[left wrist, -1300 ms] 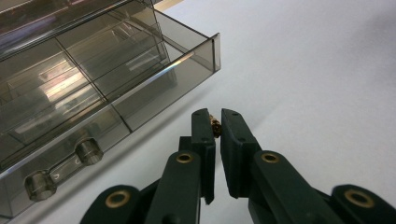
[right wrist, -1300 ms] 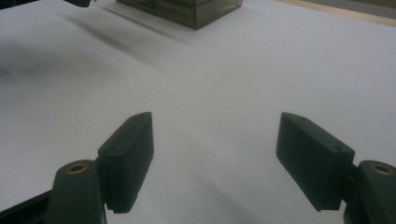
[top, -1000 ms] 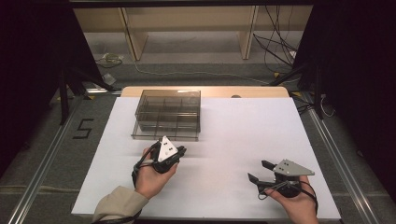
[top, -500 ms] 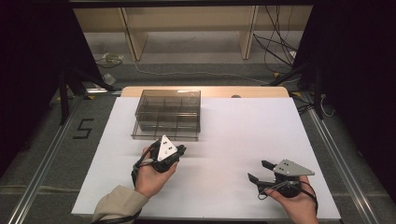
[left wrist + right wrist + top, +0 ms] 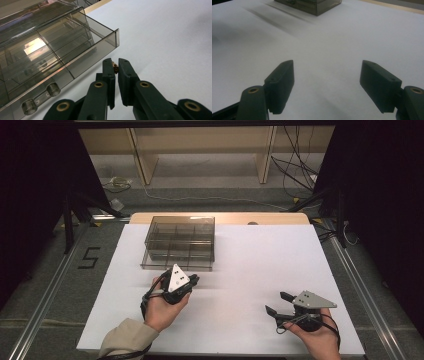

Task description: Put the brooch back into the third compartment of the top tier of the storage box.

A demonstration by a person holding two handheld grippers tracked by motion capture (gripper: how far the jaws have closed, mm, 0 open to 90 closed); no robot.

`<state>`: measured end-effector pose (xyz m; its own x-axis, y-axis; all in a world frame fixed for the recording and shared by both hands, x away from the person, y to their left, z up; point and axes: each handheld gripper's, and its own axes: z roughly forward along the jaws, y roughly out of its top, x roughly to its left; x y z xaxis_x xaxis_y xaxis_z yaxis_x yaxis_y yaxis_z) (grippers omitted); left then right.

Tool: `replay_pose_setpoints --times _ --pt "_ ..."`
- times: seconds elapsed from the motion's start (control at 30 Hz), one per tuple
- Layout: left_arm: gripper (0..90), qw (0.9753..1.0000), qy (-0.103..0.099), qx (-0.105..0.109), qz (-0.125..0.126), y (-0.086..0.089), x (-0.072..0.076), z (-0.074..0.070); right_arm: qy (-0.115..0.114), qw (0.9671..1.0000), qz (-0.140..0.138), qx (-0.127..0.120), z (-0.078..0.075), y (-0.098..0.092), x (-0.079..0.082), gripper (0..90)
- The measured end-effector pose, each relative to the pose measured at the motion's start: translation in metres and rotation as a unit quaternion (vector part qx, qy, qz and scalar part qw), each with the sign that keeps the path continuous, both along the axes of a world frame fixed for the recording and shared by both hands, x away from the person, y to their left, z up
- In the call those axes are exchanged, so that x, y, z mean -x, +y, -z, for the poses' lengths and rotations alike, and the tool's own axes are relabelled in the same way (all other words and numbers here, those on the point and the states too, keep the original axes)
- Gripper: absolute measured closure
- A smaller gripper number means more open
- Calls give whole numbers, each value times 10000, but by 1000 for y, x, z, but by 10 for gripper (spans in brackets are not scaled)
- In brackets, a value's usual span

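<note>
Between the nearly closed jaws of the left gripper point(image 5: 115, 65), at the centre of its own view, sits a small brass-coloured piece point(image 5: 115, 67), pinched just beside the smoky compartment box point(image 5: 50, 50). At lower right of the high view, the right gripper point(image 5: 281, 306) rests spread wide on the white table point(image 5: 260, 255).
</note>
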<state>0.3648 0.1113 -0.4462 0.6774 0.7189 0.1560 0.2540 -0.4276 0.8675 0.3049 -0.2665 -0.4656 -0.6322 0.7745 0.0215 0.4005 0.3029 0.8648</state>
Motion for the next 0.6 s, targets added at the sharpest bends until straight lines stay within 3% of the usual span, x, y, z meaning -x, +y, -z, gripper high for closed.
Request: replay_pose_setpoints --times 0.6 --pt "842 10000 -11 62 -6 -1 0 -1 5 10000 6 -3 0 0 0 284"
